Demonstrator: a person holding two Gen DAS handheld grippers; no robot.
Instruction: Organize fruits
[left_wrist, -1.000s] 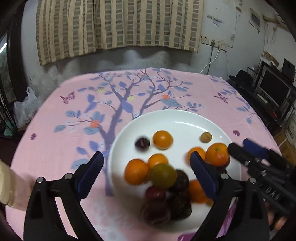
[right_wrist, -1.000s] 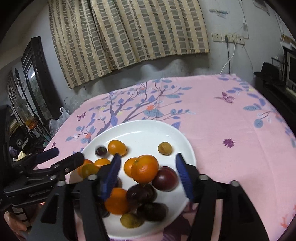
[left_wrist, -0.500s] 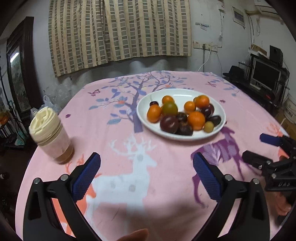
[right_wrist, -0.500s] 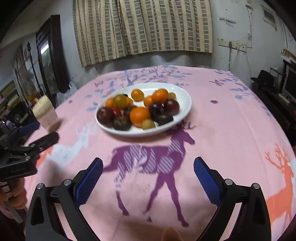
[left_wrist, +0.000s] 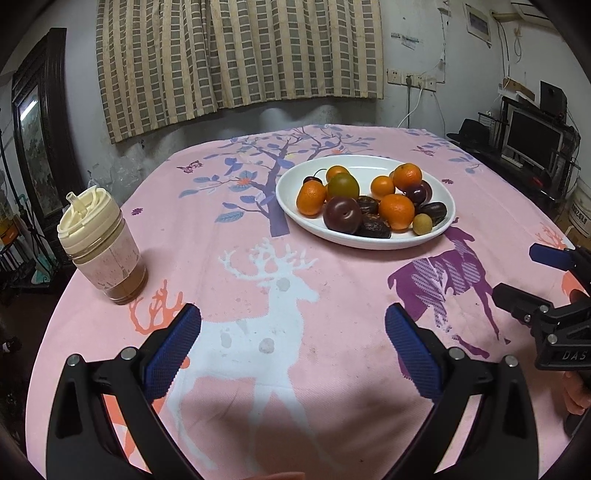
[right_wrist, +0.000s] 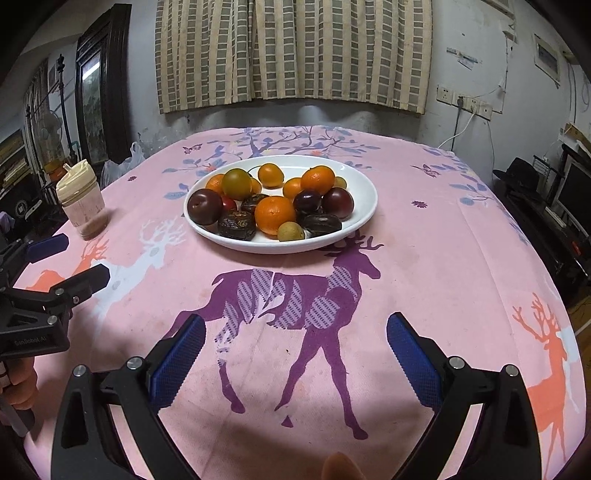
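A white oval plate (left_wrist: 439, 184) (right_wrist: 364, 192) stands at the far middle of the pink tablecloth. It holds several oranges (left_wrist: 396, 211) (right_wrist: 275, 215), dark plums (left_wrist: 341, 214) (right_wrist: 204, 206), a green-brown fruit (left_wrist: 343, 186) and small yellow fruits (right_wrist: 291, 231). My left gripper (left_wrist: 293, 345) is open and empty, low over the white deer print, well short of the plate. My right gripper (right_wrist: 295, 350) is open and empty over the purple deer print. Each gripper shows at the other view's edge.
A lidded cup with a cream cap (left_wrist: 99, 245) (right_wrist: 82, 199) stands at the table's left. A striped curtain hangs on the far wall. A monitor and shelves (left_wrist: 532, 136) stand to the right, beyond the table edge. A dark cabinet is at the left.
Both grippers have pulled back from right over the plate to the near side of the table. The plate now lies far ahead, and the cup has come into view.
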